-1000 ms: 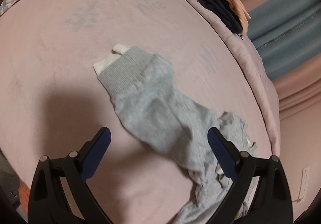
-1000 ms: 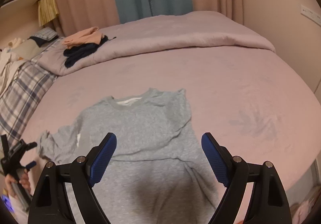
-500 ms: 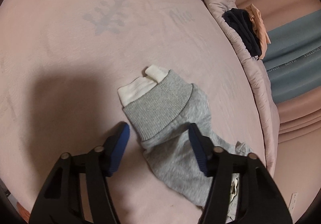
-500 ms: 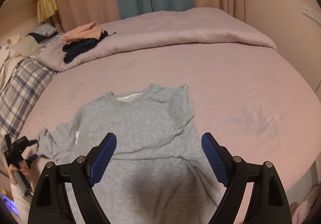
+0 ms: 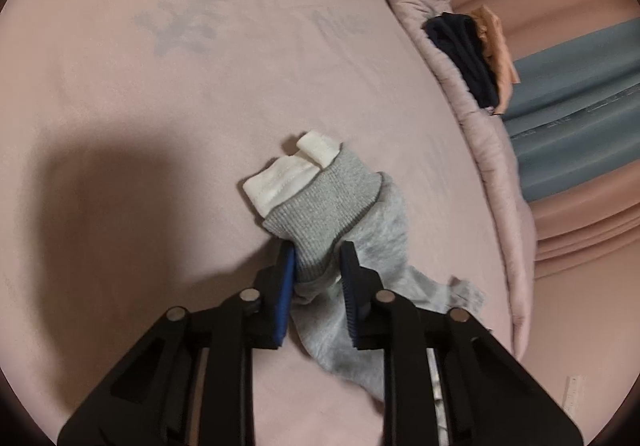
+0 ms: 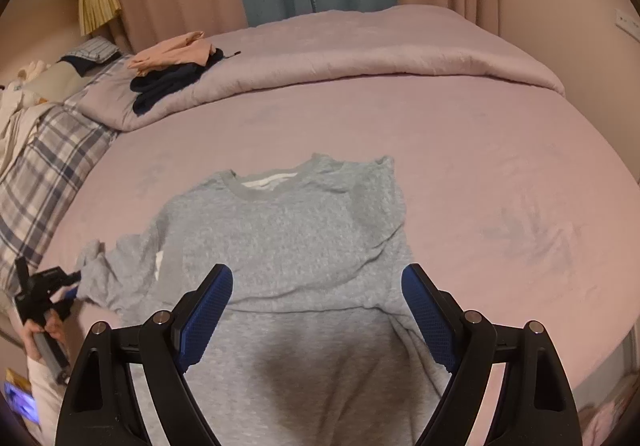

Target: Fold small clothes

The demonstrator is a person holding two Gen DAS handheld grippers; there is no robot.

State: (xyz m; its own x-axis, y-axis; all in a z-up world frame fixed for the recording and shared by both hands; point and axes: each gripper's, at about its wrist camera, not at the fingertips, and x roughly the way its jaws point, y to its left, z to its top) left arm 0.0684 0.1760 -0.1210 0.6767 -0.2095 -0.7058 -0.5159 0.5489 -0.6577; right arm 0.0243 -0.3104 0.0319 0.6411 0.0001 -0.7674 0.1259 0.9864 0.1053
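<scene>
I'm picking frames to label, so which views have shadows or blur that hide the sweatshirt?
Left wrist view: a big soft shadow on the bed, beside the sleeve cuff, which stays readable. Right wrist view: gripper shadow darkens the sweatshirt hem; fisheye bends edges.

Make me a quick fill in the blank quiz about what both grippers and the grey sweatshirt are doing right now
1. The left gripper is shut on the sweatshirt's ____ cuff.
2. The right gripper hovers over the sweatshirt with its jaws ____.
3. A ____ inner cuff sticks out of the sleeve.
4. The sweatshirt lies on a ____ bed sheet.

Missing words: grey; open; white; pink
</scene>
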